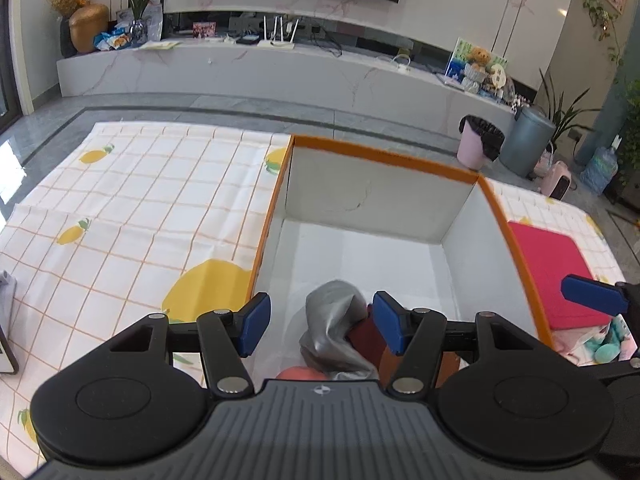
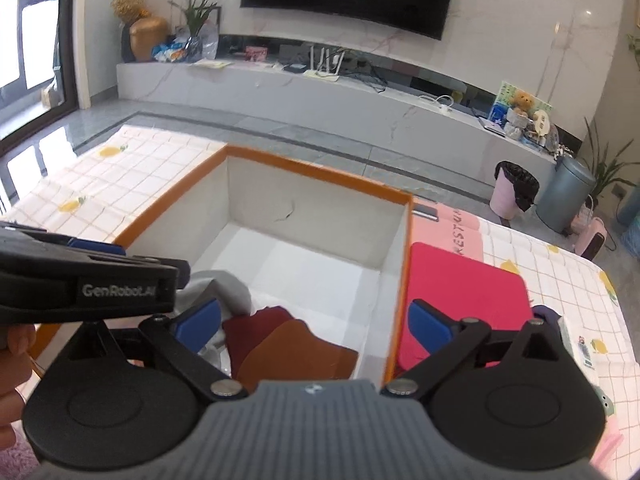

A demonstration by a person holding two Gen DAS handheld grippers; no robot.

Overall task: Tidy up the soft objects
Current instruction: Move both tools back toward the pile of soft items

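An orange-rimmed box with white walls stands on a lemon-print cloth. Inside at its near end lie a crumpled grey cloth, a dark red cloth, an orange-brown cloth and a coral piece. My left gripper hovers open over the grey cloth, pads clear of it. My right gripper is open wide above the red and brown cloths by the box's right wall, nothing between its fingers. One right finger shows in the left wrist view.
A red flat mat lies right of the box, with a pink lettered cloth behind it and a teal plush toy near it. A pink bin and a grey bin stand on the floor beyond. A hand holds the left gripper's black body.
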